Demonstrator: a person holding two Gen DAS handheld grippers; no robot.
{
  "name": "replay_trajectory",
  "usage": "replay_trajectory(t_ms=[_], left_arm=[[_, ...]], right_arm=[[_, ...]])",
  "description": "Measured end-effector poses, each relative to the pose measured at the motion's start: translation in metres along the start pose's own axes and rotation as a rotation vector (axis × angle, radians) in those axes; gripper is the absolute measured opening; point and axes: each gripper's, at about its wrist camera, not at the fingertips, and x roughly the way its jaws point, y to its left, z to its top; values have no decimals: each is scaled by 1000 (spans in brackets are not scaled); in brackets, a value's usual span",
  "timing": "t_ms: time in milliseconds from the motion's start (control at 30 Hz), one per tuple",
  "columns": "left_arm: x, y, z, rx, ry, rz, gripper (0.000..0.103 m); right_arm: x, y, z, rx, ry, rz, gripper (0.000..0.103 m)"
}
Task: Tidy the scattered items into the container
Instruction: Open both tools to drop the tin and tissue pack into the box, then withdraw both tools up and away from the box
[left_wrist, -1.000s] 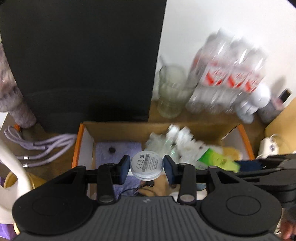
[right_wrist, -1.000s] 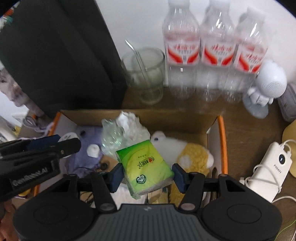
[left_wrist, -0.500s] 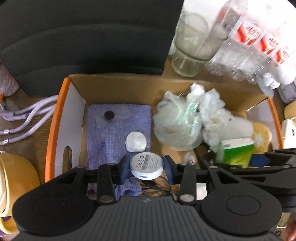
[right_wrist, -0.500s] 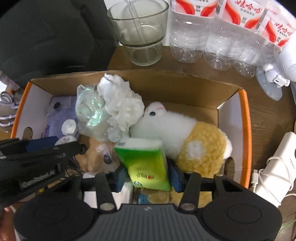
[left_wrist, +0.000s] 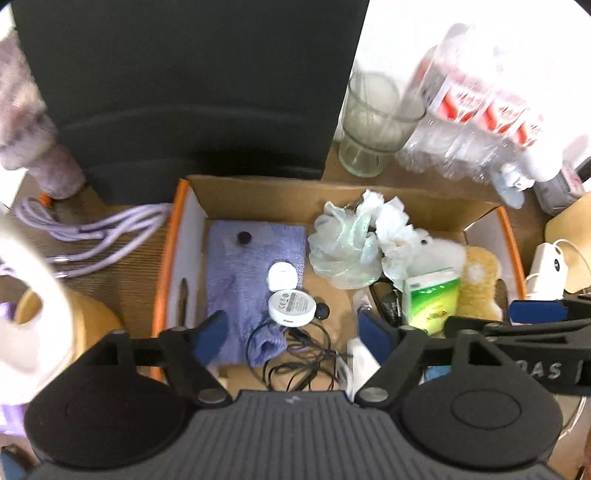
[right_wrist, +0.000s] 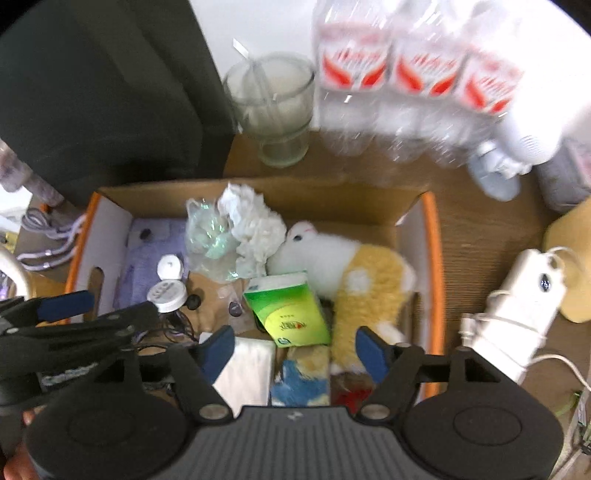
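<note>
Box on bench: disc and tissue pack lie inside, left gripper and right gripper opening, fingers released, nothing between; lift straight up, clear of the cable.

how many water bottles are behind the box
3, in a row on the table behind the box's right half, right of the glass: left bottle, middle bottle, right bottle. The frames are blurred, so more may sit past the edge.
</note>
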Motion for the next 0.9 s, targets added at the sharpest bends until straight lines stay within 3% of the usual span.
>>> replay_trajectory(t_ms=[167, 400, 633, 700, 800, 833, 900], left_arm=[[-50, -6, -8, 7, -66, 26, 102], [-104, -13, -22, 5, -129, 43, 103], [-121, -14, -43, -4, -190, 64, 103], [-123, -14, -54, -1, -243, 78, 103], [-119, -15, -83, 21, -420, 171, 103], [-114, -15, -96, 42, -490, 182, 103], [-102, -12, -116, 67, -555, 186, 103]], right_arm=[[-46, -3, -16, 7, -46, -5, 73], [-98, 4, -38, -4, -121, -2, 75], [-116, 8, -60, -10, -181, 8, 76], [-116, 8, -67, -19, -229, 11, 76], [-112, 6, -86, -29, -360, 8, 77], [-107, 4, -95, -25, -409, 6, 77], [-93, 1, -112, -18, -471, -6, 77]])
